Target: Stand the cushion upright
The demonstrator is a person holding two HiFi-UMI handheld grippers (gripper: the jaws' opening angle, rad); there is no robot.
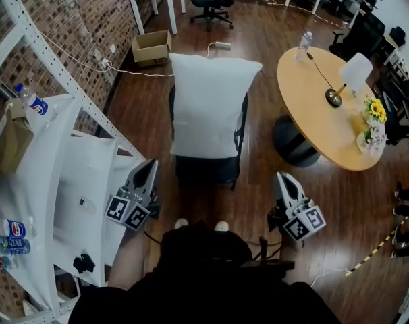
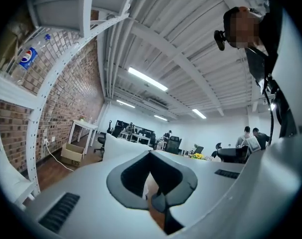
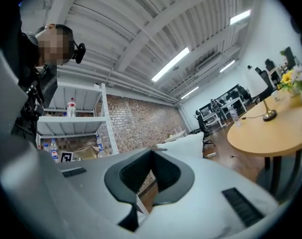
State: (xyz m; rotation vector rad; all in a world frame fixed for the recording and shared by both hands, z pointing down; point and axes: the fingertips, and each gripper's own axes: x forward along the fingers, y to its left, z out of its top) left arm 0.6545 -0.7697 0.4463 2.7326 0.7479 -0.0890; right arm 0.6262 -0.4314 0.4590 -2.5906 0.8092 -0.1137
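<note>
We see the plump white cushion (image 1: 210, 103) upright on the black chair (image 1: 206, 169). Left claw (image 1: 149, 164) and right claw (image 1: 283, 179): both closed, gripping nothing.

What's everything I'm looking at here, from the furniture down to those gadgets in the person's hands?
cushion: one, white, upright on the chair, centre
chair: one, black, under the cushion
round table: one, light wood, right
lamp: one, white shade, on the table
clear bottle: one, table's far edge
flowers: one bunch, yellow, table's right edge
cardboard box: one, brown, floor by the brick wall
shelf rack: one, white, left
labelled bottles: several, blue labels, on the rack
left gripper: one, grey, jaws shut, empty, lower left
right gripper: one, grey, jaws shut, empty, lower right
</note>
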